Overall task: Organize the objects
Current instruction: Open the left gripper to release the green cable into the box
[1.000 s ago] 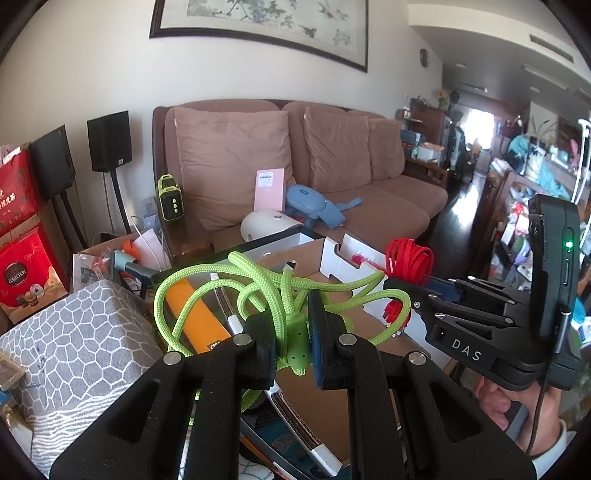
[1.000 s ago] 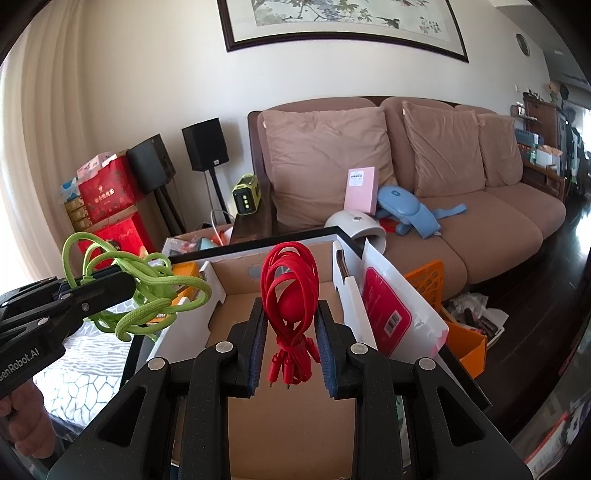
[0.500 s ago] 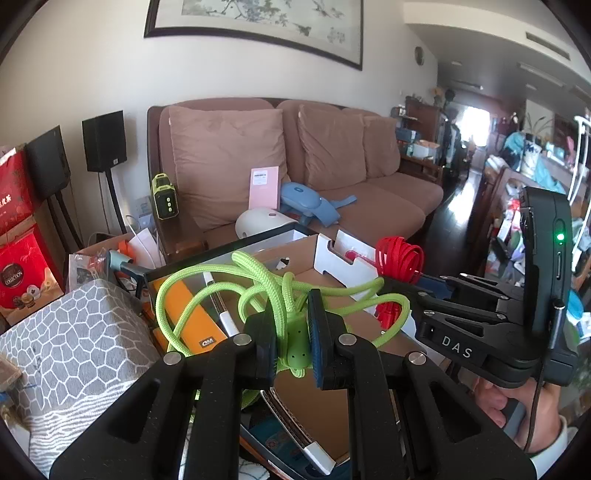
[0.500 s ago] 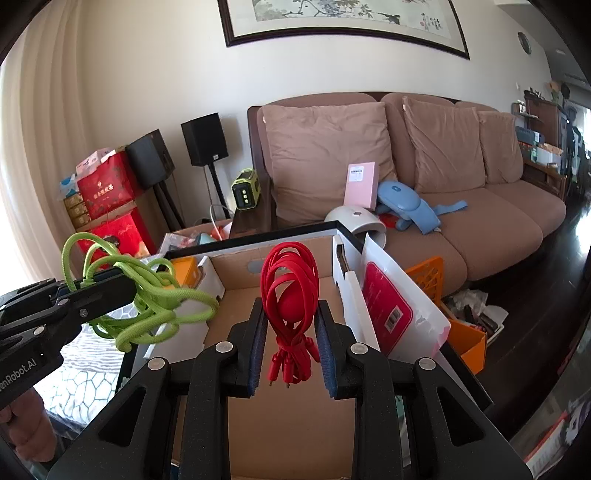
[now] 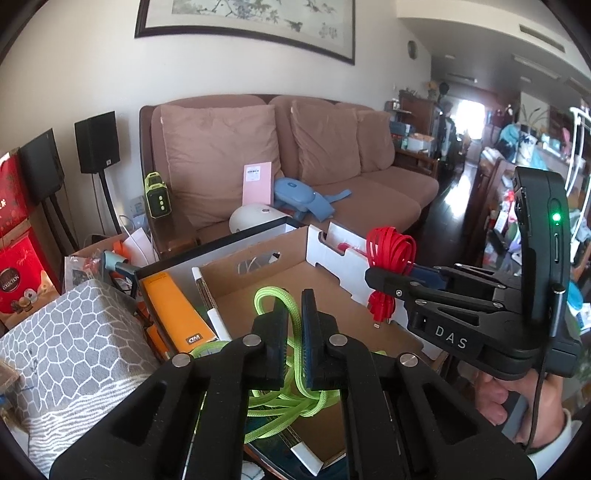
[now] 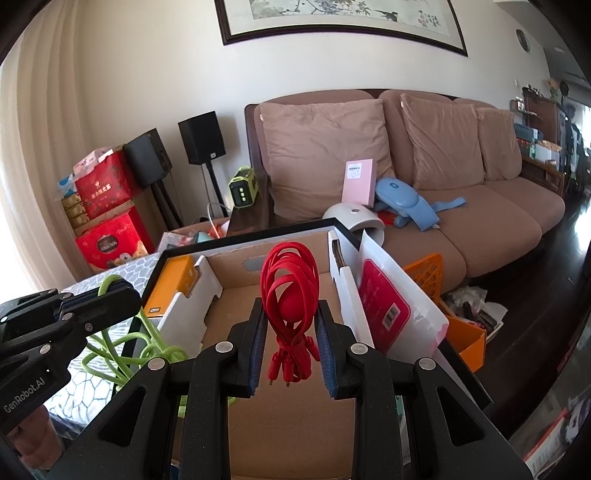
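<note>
Green cord (image 5: 291, 325) is hanging in the left gripper (image 5: 294, 317), jaws just closing, clamping one strand; its coil is drooping toward 6 o'clock, beside the box (image 5: 258, 284).
Red cable (image 6: 290, 284) is standing upright, long axis 12-to-6, pinched in the right gripper (image 6: 291, 332) directly over the box (image 6: 236, 280).

Both wrist cams close, angled down, sharing cardboard box (image 5: 258, 280) (image 6: 280, 424), sofa (image 5: 332, 173) (image 6: 443, 192) behind

Home living room: sofa (image 6: 406, 177), framed painting (image 6: 340, 18), speakers (image 6: 201, 137)
</note>
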A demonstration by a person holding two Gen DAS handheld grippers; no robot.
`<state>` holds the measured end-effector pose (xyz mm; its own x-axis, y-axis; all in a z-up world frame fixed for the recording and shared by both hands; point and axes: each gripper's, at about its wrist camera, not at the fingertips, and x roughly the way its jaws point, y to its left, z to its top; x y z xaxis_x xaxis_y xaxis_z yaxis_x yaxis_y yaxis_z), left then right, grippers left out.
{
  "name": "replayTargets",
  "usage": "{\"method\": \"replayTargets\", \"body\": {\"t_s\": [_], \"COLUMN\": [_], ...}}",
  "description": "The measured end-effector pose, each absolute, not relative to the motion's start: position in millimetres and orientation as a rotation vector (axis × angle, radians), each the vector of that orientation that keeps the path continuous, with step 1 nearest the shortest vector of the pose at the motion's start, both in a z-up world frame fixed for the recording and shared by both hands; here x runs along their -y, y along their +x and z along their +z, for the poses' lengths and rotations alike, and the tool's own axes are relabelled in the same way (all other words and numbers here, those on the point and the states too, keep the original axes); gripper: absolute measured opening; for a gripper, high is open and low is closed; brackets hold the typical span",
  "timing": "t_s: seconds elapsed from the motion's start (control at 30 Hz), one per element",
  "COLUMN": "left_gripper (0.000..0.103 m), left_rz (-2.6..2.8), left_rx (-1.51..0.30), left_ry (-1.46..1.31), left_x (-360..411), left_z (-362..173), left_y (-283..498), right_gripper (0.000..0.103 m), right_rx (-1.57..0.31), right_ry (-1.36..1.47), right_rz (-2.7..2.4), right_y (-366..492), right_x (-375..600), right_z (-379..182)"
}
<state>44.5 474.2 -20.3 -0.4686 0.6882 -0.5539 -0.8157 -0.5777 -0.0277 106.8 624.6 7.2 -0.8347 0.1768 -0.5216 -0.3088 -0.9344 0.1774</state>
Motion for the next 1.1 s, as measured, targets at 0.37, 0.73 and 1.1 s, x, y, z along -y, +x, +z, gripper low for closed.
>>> {"method": "replayTargets", "body": {"t_s": [0.37, 0.73, 1.1], "left_gripper": [0.005, 0.004, 0.004], "left_rz": [2.119, 2.152, 2.148], "left_rx": [-0.287, -0.276, -0.287], "left_ry": [-0.656, -0.668, -0.629], "left_x": [-470.9, -464.8, -475.1], "left_z": [-16.8, -14.2, -1.8], "left_y": [40.2, 28.9, 34.7], "right_gripper": [0.026, 0.026, 0.026], "right_rx": [-0.400, -0.385, -0.408], "right_ry": [-0.742, -0.766, -0.755], "right_rz": [2.749, 2.747, 2.738], "right_y": [109.5, 104.4, 105.2], "right_x": [-631.8, -627.6, -632.7], "right_z": [7.3, 5.6, 5.6]}}
